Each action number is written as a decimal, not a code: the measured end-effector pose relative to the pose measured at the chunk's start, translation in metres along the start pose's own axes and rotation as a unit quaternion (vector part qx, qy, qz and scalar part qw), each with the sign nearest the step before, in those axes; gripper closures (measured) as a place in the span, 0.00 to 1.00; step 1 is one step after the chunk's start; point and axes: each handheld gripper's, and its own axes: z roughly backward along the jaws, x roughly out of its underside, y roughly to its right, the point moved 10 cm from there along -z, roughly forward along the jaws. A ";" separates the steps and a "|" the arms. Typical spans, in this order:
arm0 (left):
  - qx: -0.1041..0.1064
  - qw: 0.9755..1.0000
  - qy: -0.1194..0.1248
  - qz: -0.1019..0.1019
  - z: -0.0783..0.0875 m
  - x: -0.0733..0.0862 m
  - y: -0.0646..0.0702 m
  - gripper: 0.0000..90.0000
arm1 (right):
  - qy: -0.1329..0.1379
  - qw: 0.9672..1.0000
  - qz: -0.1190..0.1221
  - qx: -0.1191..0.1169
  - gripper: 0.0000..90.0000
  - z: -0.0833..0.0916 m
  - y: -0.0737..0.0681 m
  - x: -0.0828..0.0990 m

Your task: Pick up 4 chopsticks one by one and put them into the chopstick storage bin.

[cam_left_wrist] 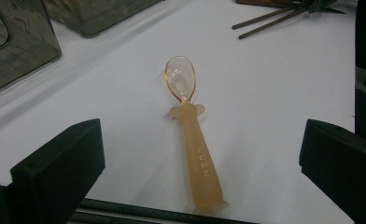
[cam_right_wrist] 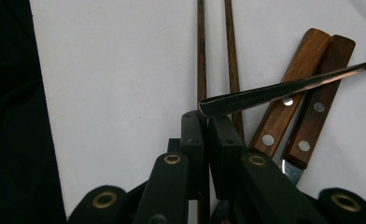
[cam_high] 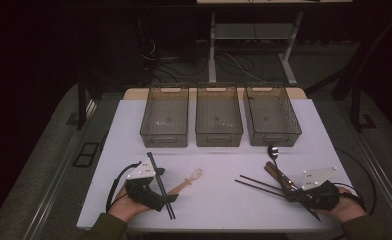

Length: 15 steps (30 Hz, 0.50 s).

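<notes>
Right gripper (cam_right_wrist: 207, 122) had its jaws pinched nearly shut on one chopstick (cam_right_wrist: 201, 56), beside the wooden-handled knives (cam_right_wrist: 307, 93) and metal spoon (cam_right_wrist: 284, 91). Left gripper (cam_left_wrist: 202, 158) sat wide open, holding nothing, orange spoon (cam_left_wrist: 190, 135) lying between its jaws. Three bins (cam_high: 219, 117) stood farther back.

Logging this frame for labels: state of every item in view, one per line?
Left tool: open, straddling the spoon, not gripping.
Right tool: shut on one brown chopstick.
Translucent orange spoon: flat on table, bowl up.
Metal spoon: lying across two wooden-handled knives.
Three bins: upright, empty.
Black chopsticks: flat, by left tool.
</notes>
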 end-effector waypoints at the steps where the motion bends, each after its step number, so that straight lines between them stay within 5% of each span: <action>1: 0.000 1.000 0.000 -0.001 0.000 0.000 0.000 0.00 | -0.001 1.000 0.000 -0.001 0.94 0.000 0.000 0.000; 15: 0.000 1.000 0.000 -0.001 0.000 0.000 0.000 0.00 | 0.013 1.000 -0.006 -0.017 0.94 0.008 -0.013 -0.004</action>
